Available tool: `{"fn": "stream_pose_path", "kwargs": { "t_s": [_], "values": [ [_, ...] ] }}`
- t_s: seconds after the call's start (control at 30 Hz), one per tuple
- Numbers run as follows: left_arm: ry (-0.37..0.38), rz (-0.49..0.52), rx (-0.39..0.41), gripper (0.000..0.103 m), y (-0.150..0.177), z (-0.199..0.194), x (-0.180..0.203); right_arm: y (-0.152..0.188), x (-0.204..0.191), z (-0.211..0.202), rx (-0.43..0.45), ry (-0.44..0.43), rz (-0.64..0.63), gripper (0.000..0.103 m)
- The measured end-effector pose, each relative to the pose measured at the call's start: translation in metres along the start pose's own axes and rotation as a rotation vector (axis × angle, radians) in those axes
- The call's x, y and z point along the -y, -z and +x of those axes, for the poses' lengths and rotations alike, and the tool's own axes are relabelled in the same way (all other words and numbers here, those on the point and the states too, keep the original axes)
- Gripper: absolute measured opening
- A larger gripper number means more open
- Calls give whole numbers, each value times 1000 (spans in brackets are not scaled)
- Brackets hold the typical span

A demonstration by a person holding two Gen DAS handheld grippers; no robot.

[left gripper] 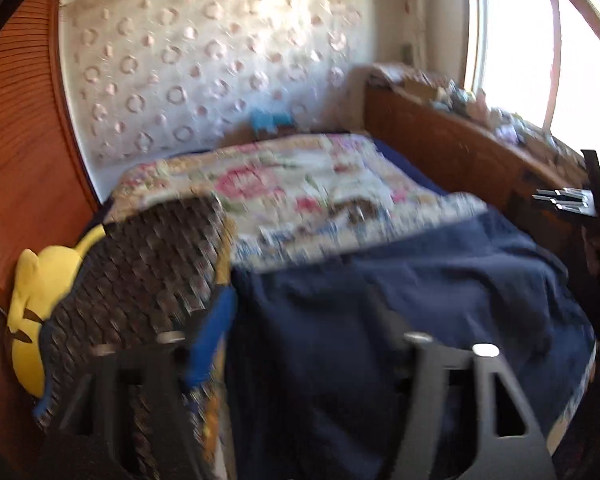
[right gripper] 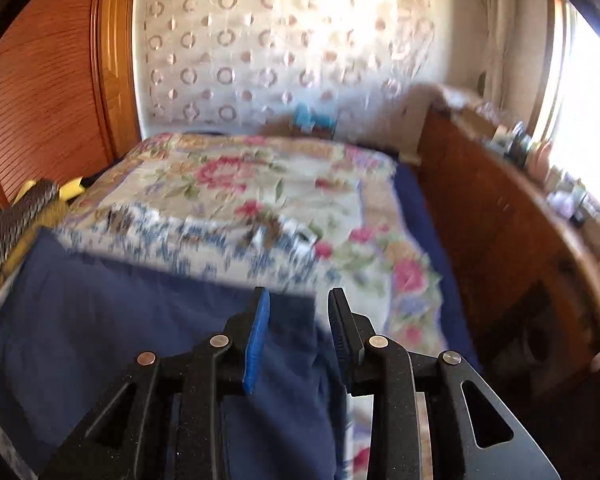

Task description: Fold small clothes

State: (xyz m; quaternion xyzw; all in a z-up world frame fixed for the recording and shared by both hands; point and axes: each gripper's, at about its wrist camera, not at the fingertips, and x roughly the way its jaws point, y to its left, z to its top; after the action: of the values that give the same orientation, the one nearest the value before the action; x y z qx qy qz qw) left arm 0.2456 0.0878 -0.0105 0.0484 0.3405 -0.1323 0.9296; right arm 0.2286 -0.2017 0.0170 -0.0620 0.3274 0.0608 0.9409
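Observation:
A navy garment [left gripper: 380, 300] lies spread on the near part of the bed, with motion blur over both views. My left gripper [left gripper: 300, 320] hovers over its left side with jaws wide apart, one blue pad [left gripper: 214, 336] showing, nothing pinched. In the right wrist view the same navy garment [right gripper: 120, 320] fills the lower left. My right gripper [right gripper: 298, 300] stands over its right edge. Its pads are apart, with navy cloth lying loose in the gap. A folded blue-and-white patterned cloth [right gripper: 188, 240] lies just beyond the navy one.
A floral bedspread [right gripper: 260, 184] covers the bed. A dark woven basket [left gripper: 148, 264] and a yellow plush toy [left gripper: 36, 292] sit at the bed's left. A wooden ledge with clutter [right gripper: 500, 220] runs along the right, and a wooden wardrobe [right gripper: 40, 80] stands at the left.

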Motion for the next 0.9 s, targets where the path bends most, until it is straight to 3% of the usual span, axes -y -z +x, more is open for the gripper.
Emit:
{"fn": "stream_pose_path", "kwargs": {
  "t_s": [0.17, 0.4, 0.5, 0.57, 0.7, 0.9],
  "values": [
    [2, 12, -36, 77, 35, 0, 17, 34, 13, 5, -22, -41, 12, 44],
    [12, -29, -79, 77, 76, -4, 22, 50, 24, -23, -26, -95, 72, 45],
    [12, -29, -86, 77, 90, -6, 24, 66, 28, -32, -25, -82, 87, 48],
    [14, -23, -99, 77, 96, -5, 26, 78, 27, -41, -27, -55, 84, 58],
    [11, -32, -122, 77, 105, 0, 25, 83, 40, -38, -61, -18, 126, 58],
    [12, -44, -148, 50, 114, 4, 26, 79, 41, -26, -84, -41, 154, 58]
  ]
}}
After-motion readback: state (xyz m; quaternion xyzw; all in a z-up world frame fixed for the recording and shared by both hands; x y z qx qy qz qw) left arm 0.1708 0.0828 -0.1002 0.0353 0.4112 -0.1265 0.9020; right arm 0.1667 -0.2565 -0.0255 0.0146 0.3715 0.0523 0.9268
